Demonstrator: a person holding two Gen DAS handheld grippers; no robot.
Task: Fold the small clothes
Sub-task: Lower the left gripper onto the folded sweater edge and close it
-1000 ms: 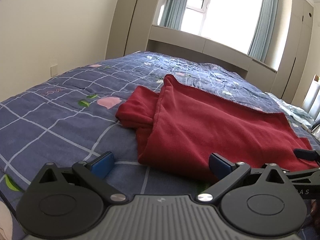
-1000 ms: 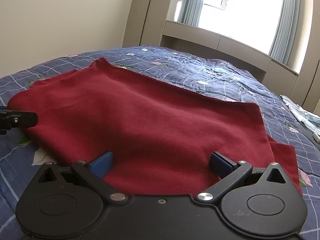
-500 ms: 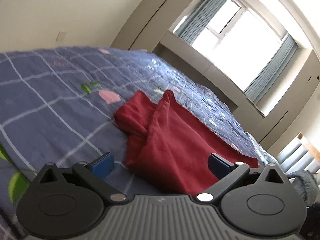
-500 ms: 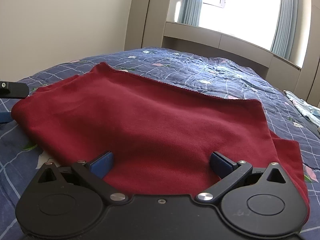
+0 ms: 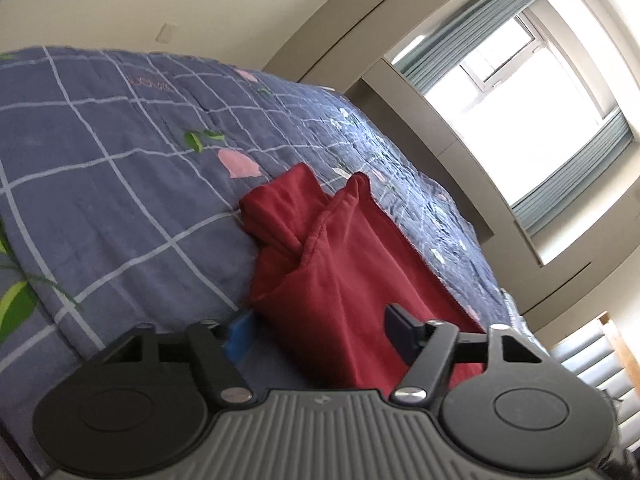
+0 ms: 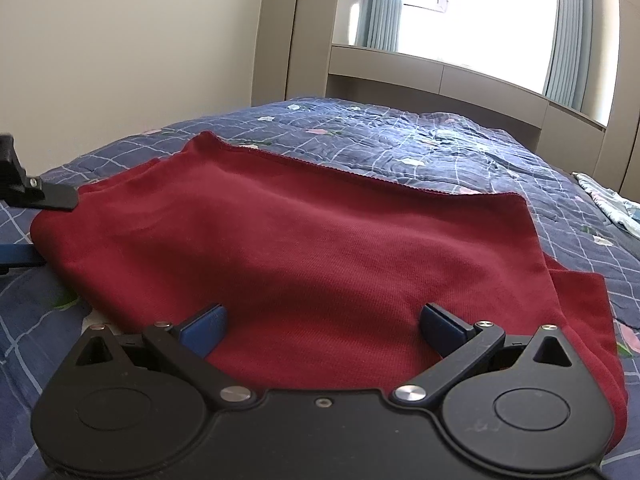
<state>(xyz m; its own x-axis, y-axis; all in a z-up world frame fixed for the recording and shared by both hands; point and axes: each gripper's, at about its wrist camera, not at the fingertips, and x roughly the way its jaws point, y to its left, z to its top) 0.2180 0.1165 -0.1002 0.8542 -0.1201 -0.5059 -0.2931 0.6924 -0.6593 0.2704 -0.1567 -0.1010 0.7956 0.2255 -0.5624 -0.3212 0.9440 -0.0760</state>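
The left gripper [image 5: 316,330] has rolled, jaws closing around the red garment [image 5: 344,264] edge at lower centre, not yet pinching; the right gripper [image 6: 320,320] is spread wide, so the cloth may slip.

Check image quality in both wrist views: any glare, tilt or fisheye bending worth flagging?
Left wrist view: horizon rolled steeply, the window blown out white, the blue checked quilt bent by the fisheye. Right wrist view: level, window overexposed, the dark red knit garment evenly lit and sharp, corners vignetted black.

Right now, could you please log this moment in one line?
left claw: closing, red garment corner between | right claw: open over garment | quilt
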